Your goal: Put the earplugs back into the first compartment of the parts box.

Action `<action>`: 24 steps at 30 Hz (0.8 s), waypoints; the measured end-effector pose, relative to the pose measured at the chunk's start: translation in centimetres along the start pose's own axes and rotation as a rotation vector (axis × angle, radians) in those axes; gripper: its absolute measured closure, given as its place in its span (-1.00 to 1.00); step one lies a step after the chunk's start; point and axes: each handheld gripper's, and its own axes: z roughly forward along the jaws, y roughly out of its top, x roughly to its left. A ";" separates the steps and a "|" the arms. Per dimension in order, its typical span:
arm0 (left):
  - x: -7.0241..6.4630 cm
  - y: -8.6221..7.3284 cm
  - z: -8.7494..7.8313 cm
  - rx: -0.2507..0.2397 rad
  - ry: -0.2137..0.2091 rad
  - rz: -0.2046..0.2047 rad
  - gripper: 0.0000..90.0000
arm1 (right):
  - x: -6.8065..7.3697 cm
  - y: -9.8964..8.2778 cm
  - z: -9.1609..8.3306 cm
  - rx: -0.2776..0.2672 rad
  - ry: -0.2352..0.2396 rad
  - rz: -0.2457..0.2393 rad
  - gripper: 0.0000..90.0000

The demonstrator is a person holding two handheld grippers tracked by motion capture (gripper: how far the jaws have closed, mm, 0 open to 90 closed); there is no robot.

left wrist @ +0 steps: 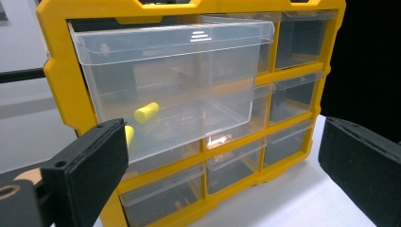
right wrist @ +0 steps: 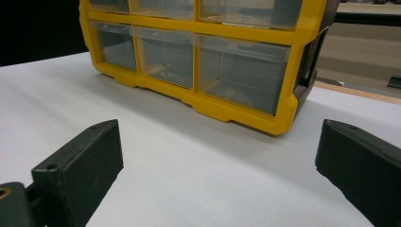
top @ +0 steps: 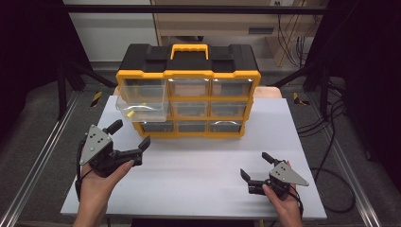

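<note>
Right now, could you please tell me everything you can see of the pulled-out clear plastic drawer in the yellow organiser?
The pulled-out clear plastic drawer is a transparent, box-shaped bin with a lipped front rim. It sits in the top left slot of the yellow and black organiser, drawn well forward and hanging over the drawers below. Inside lie two small yellow cylinders, foam-like by their look, near the front. The left gripper is open just in front of it and touches nothing.

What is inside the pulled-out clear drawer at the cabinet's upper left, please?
The drawer holds one yellow cylinder; a second yellow piece is partly covered by the left gripper.
</note>
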 end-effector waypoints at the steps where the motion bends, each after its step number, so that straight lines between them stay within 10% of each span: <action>1: 0.0 0.0 0.0 0.000 -0.002 0.000 -0.95 | 0.0 0.0 0.0 0.000 0.001 0.000 -0.96; 24: -1.5 0.0 0.2 0.005 -0.047 0.004 -0.93 | 0.0 0.0 0.0 -0.001 0.001 -0.001 -0.96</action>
